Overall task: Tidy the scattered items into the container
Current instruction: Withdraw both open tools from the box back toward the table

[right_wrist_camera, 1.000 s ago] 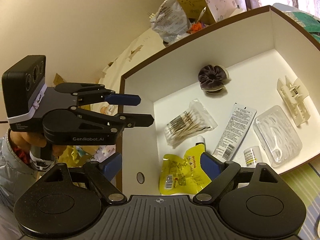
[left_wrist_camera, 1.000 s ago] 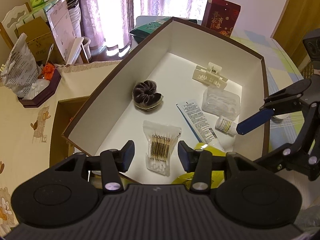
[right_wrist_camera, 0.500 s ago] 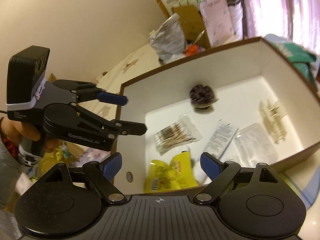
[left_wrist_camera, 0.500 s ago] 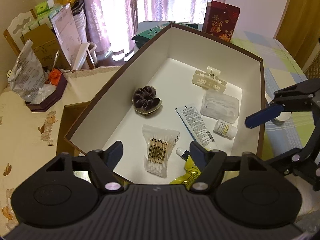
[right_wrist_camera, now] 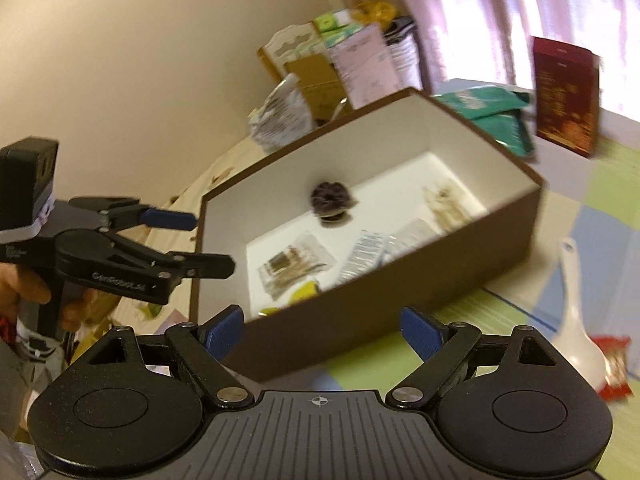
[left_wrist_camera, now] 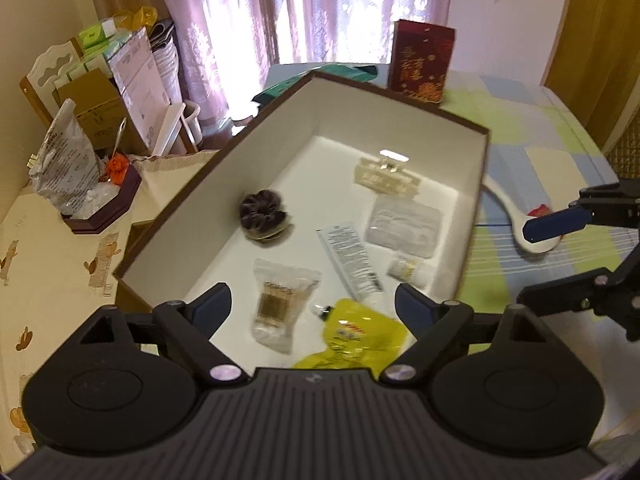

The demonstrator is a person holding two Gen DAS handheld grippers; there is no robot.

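The brown box with white inside (left_wrist_camera: pixel 476 184) (right_wrist_camera: pixel 460 248) holds a dark scrunchie (left_wrist_camera: pixel 262 212), a cotton-swab bag (left_wrist_camera: pixel 282 300), a yellow pouch (left_wrist_camera: pixel 352 340), a white tube (left_wrist_camera: pixel 352 260), a small bottle (left_wrist_camera: pixel 406 268), a clear floss case (left_wrist_camera: pixel 404 226) and a cream hair claw (left_wrist_camera: pixel 386 176). My left gripper (left_wrist_camera: pixel 312 308) is open and empty above the box's near end. My right gripper (right_wrist_camera: pixel 322 326) is open and empty, outside the box's near wall. A white spoon (right_wrist_camera: pixel 578 312) and a red packet (right_wrist_camera: pixel 614 368) lie on the cloth to the right.
A dark red gift box (left_wrist_camera: pixel 420 62) and green packets (right_wrist_camera: pixel 496 116) stand behind the box. A wooden tray with a foil bag (left_wrist_camera: pixel 76 172) sits left on the table, with cardboard boxes (left_wrist_camera: pixel 100 112) beyond it. The checked tablecloth (left_wrist_camera: pixel 540 128) spreads right.
Both grippers have drawn back and up from the box. The left jaws have opened wider. The right gripper has swung out over the near wall, bringing the spoon and red packet into view.
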